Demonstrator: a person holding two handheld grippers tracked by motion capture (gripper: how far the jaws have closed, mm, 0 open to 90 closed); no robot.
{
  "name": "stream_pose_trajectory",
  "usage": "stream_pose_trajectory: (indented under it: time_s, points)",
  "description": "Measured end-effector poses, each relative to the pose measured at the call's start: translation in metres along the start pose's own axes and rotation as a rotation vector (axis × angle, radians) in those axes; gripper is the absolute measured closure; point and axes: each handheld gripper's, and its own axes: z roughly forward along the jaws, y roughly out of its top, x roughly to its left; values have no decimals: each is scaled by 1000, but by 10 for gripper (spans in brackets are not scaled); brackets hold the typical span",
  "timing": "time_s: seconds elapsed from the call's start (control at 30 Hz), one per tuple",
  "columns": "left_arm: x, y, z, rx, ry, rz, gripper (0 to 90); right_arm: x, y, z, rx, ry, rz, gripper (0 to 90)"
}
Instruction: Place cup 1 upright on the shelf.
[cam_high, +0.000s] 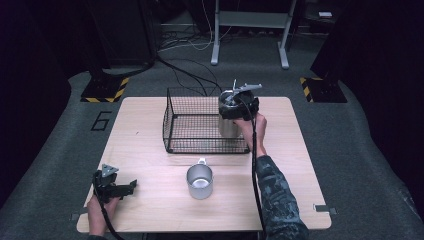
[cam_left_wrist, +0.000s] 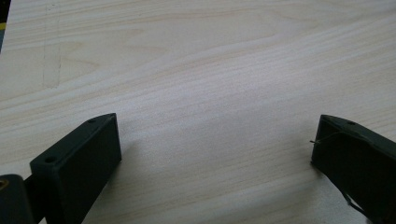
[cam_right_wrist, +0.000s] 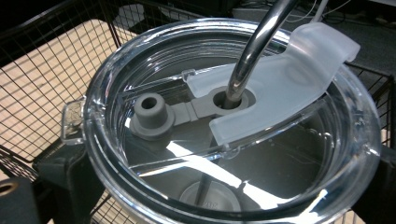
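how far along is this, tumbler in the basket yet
Nearly. The right hand-held gripper is shut on the lidded steel tumbler, held at the wire basket's right end; whether it rests on the basket floor is unclear. Release remains. The metal mug stands untouched on the table; the left hand-held gripper is open.

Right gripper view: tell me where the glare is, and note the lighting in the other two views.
Right gripper view: bright streaks glare off the clear lid and metal straw. High view: the table is lit, surroundings dark. Left gripper view: even light, a soft shadow beside the left gripper.
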Motion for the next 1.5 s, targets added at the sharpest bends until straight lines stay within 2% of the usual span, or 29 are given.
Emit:
stream_pose_trajectory:
  time_s: [0.63,0.77,1.1,1.3,1.5]
  points:
    - [0,0,0,-5,0,-7,13,3,-10,17,33,1,23,33]
    - [-1,0,0,-7,0,-8,13,4,-10,19,34,2,5,33]
    - [-1,0,0,-7,0,-9,12,6,-12,24,44,3,10,33]
    - [-1,0,0,-7,0,-9,13,10,-12,30,57,1,37,33]
    - [0,0,0,0,-1,-1,13,11,-14,34,69,-2,39,33]
